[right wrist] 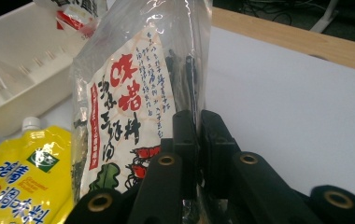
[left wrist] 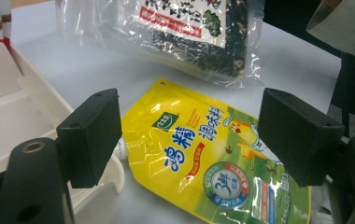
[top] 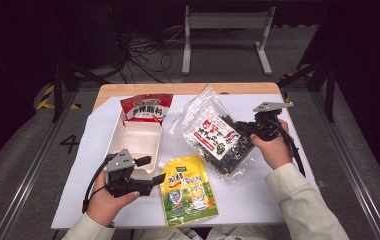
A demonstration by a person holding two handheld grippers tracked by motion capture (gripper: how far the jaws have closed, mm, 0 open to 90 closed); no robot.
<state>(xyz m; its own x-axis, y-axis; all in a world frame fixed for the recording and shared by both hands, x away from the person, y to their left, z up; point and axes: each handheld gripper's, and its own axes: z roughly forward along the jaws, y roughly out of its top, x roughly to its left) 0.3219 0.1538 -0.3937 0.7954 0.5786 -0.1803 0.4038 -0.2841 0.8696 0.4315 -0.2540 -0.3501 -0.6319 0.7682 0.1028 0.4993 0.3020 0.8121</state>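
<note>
A clear bag of dark seaweed with a white and red label lies tilted at the table's right middle. My right gripper is shut on the edge of the seaweed bag, which stands lifted between its jaws. A yellow spouted pouch lies flat at the front centre. My left gripper hovers at the yellow pouch's left, open, with nothing pressed between its pads. A white tray holds a red snack bag at its far end.
White paper covers the wooden table. The white tray's wall stands close on the left of my left gripper. A white metal frame and cables lie on the floor beyond the table.
</note>
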